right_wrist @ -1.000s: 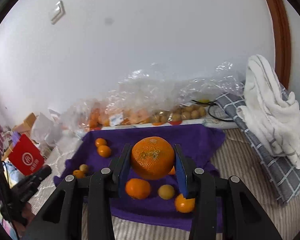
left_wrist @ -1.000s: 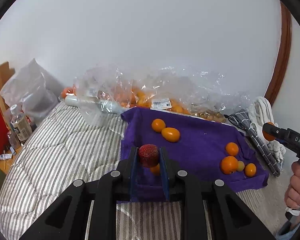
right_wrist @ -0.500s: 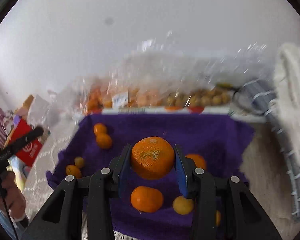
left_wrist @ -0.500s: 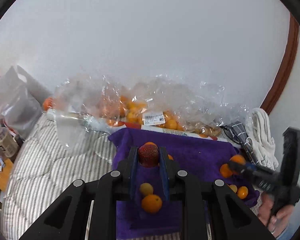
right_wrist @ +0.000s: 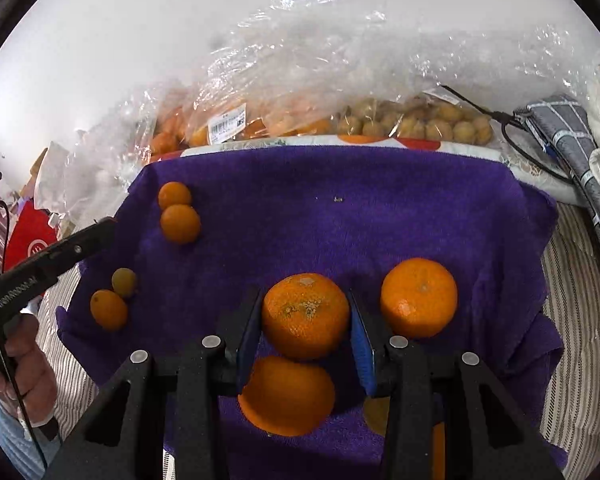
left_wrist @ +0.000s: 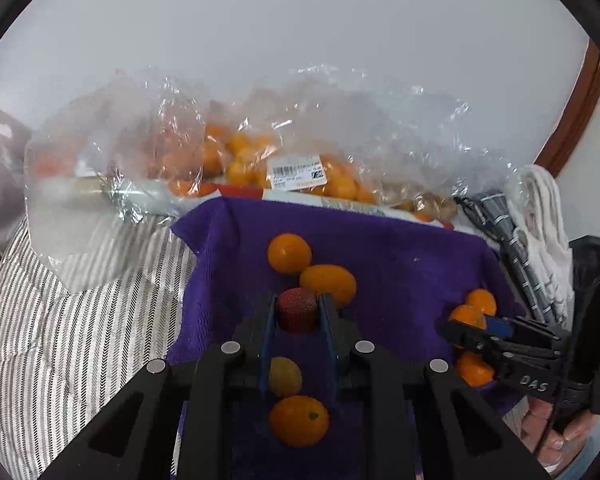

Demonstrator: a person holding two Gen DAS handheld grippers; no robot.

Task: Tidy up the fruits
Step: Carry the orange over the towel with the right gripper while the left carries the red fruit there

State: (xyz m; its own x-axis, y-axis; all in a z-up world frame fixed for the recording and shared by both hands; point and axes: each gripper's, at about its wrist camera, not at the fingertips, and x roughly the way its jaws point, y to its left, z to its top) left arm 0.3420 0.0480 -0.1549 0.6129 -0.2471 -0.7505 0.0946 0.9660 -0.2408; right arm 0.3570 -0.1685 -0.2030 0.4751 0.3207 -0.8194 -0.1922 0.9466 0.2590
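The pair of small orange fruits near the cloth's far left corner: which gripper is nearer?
Left. The left gripper, shut on a red fruit, sits just before the pair; the right gripper, holding a mandarin, is across the purple cloth.

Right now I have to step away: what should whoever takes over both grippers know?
Left gripper: shut on a small red fruit, above the purple cloth.
Right gripper: shut on a large orange, over two other large oranges.
Small orange fruits lie in two pairs on the cloth's left side.
Done: sizes partly grouped.
Left: set both fruits down; bagged fruit behind is untouched.
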